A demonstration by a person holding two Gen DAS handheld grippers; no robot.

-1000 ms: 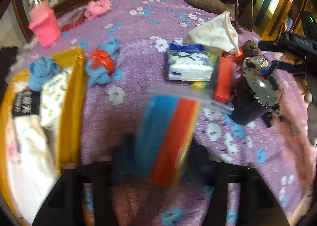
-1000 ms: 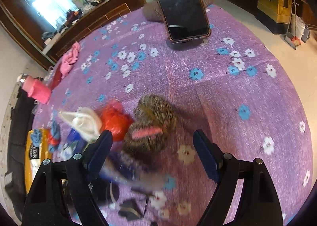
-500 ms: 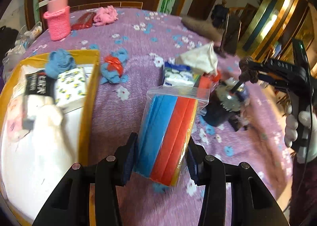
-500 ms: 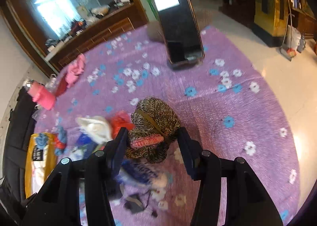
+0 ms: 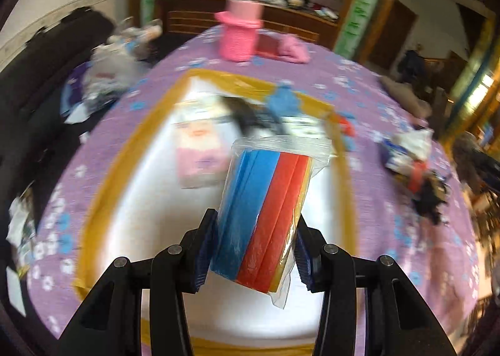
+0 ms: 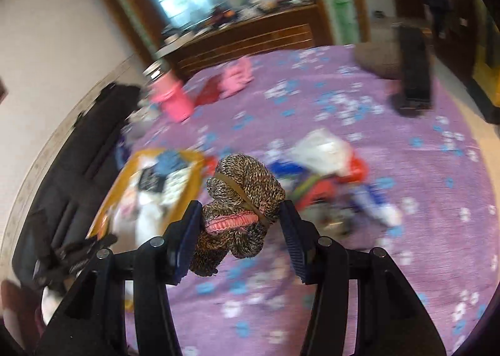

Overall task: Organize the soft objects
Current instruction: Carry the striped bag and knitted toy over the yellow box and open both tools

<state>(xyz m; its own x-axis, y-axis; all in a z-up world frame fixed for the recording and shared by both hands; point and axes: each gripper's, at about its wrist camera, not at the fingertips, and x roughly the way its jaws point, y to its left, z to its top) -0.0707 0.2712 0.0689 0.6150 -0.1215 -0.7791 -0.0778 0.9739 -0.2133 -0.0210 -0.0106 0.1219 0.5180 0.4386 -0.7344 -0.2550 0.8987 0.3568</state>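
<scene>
My left gripper (image 5: 253,249) is shut on a clear bag of blue, red and yellow sponges (image 5: 265,206), held above the white inside of a yellow-rimmed tray (image 5: 125,150). The tray holds a pink-and-white pack (image 5: 198,153), a blue cloth ball (image 5: 282,101) and dark items at its far end. In the right wrist view my right gripper (image 6: 239,228) is shut on a brown knitted bundle with a pink cuff (image 6: 240,200), lifted over the purple flowered cloth (image 6: 406,246). The same tray (image 6: 187,181) lies to its left.
A pink knitted bottle cover (image 5: 239,34) and a pink cloth (image 5: 292,48) stand at the table's far side. A heap of tissue packs and red items (image 6: 328,168) lies right of the tray. A black phone on a stand (image 6: 414,75) is at the far right.
Both grippers rose and swung left. The left one carried the sponge bag from beside the tray to over it. The right one closed on the knitted bundle and lifted it.
</scene>
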